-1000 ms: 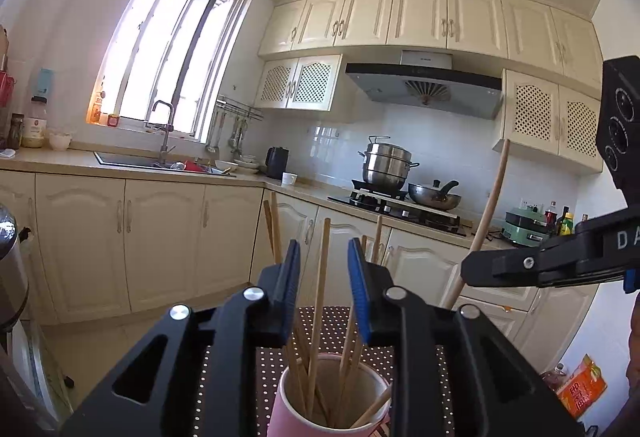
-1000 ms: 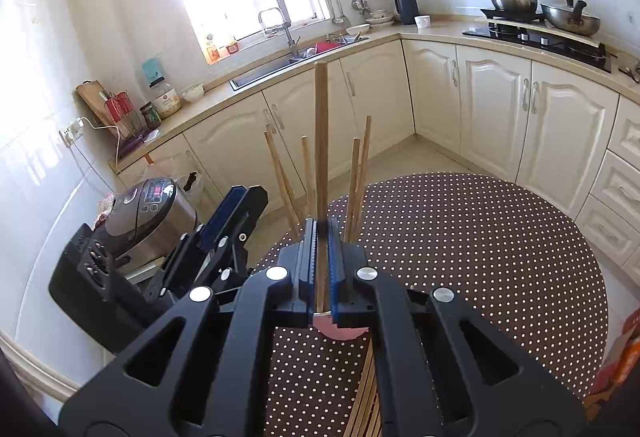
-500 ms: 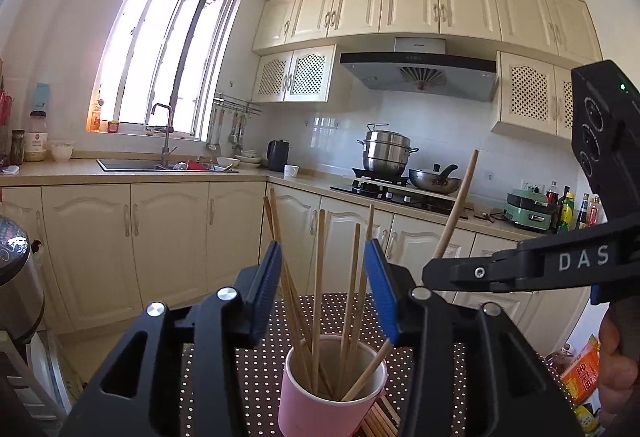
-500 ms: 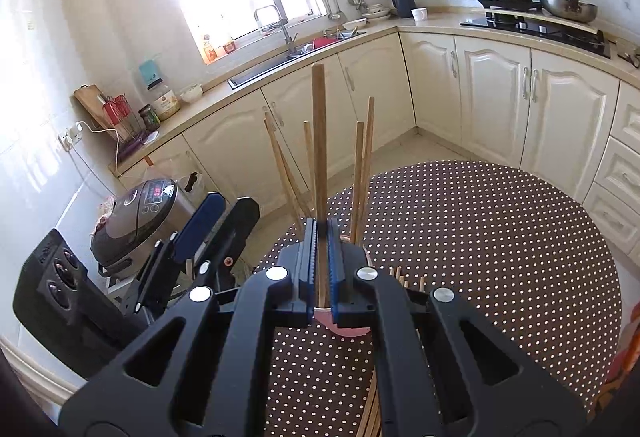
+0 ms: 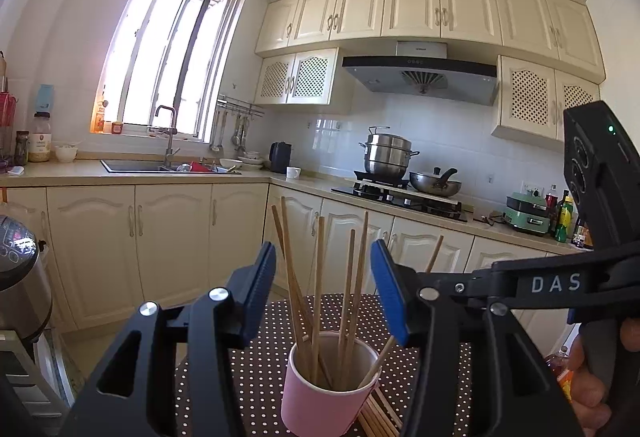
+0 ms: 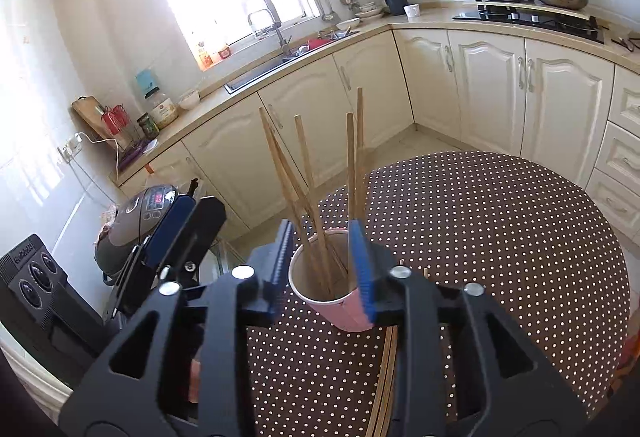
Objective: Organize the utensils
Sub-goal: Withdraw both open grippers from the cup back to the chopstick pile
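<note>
Wooden chopsticks [image 6: 308, 197] stand splayed in smooth pink cup [image 6: 348, 311], apparently paper.

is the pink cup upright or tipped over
Upright: the pink cup stands on the dotted table, mouth up, chopsticks sticking out.

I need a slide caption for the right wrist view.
Open right gripper above pink cup of chopsticks on dotted table.

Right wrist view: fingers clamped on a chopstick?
No. The right gripper stands open around the rim of the pink cup, and the chopsticks stand loose inside the cup.
</note>
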{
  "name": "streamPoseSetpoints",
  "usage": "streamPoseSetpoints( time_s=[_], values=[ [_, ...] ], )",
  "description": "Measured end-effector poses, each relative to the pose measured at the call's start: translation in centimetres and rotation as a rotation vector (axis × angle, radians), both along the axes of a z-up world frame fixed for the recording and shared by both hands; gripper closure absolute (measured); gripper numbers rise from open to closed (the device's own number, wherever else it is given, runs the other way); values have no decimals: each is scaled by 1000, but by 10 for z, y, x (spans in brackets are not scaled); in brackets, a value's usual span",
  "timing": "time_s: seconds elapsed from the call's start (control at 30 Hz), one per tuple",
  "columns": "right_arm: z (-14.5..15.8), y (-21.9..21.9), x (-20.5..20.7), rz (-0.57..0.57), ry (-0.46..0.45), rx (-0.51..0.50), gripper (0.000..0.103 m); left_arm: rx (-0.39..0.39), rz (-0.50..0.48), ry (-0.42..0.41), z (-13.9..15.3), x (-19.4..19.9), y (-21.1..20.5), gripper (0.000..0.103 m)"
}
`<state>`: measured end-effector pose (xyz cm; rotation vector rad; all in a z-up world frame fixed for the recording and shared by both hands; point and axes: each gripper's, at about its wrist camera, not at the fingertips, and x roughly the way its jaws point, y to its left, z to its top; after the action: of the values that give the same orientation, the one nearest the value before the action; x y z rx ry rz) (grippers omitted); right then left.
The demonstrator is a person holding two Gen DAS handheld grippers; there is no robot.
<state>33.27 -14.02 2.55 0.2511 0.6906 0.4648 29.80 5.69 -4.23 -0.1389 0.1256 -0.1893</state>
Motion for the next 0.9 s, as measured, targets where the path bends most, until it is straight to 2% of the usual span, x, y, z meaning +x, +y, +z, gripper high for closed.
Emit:
streamPoseSetpoints(
  time_s=[0.13, 0.27, 0.67, 0.77, 0.9],
  values=[
    [3, -1, -7, 0, -7, 3, 70, 11, 1, -7, 6, -6, -1, 54],
    [8, -4, -15, -8, -19, 2, 63, 13, -1, -16, 11, -16, -1, 53],
    [15, -22, -41, -24, -36, 1, 62, 57, -8, -13, 22, -42, -17, 49],
    [12, -28, -45, -32, -28, -4, 62, 71, -18, 15, 20, -43, -23, 48],
    [4, -36, -48, -48, -15, -16, 62, 93, -37, 102, 11, -35, -31, 48]
  ],
)
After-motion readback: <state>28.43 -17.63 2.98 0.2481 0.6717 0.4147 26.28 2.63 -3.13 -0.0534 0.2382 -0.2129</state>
